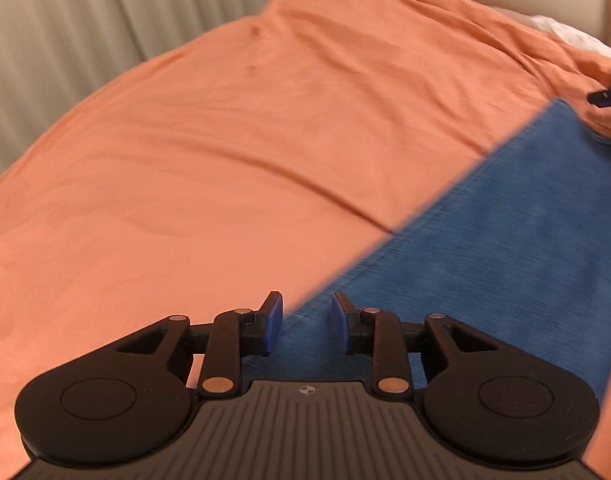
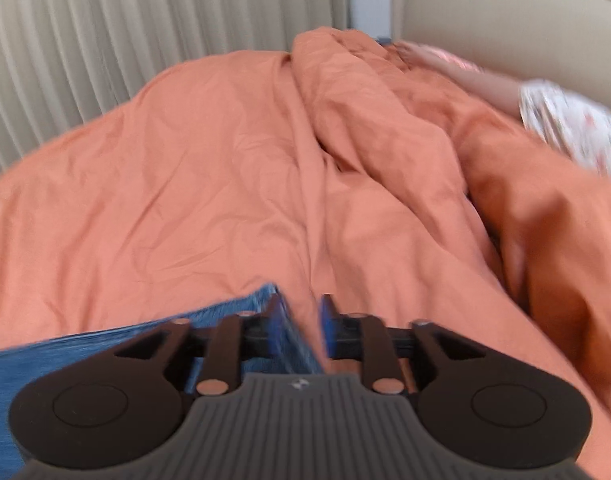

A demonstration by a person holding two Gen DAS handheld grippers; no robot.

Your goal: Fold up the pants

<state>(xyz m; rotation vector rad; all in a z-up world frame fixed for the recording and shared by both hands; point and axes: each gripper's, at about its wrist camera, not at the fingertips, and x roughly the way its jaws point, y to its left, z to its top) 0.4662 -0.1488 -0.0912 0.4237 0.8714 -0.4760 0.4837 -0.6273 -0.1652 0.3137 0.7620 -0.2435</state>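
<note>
Soft, warm, even indoor light with no glare and only faint shadows in the folds of the orange duvet (image 2: 265, 168), both fisheye views bowing straight lines toward dark vignetted corners, the right wrist view smeared by motion blur, the left sharper.

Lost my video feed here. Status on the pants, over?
Left gripper open, over the edge of the blue pants. Right gripper open, at the pants' corner. Pants flat on orange bedding. Bunched duvet beyond, not obstructing.
</note>
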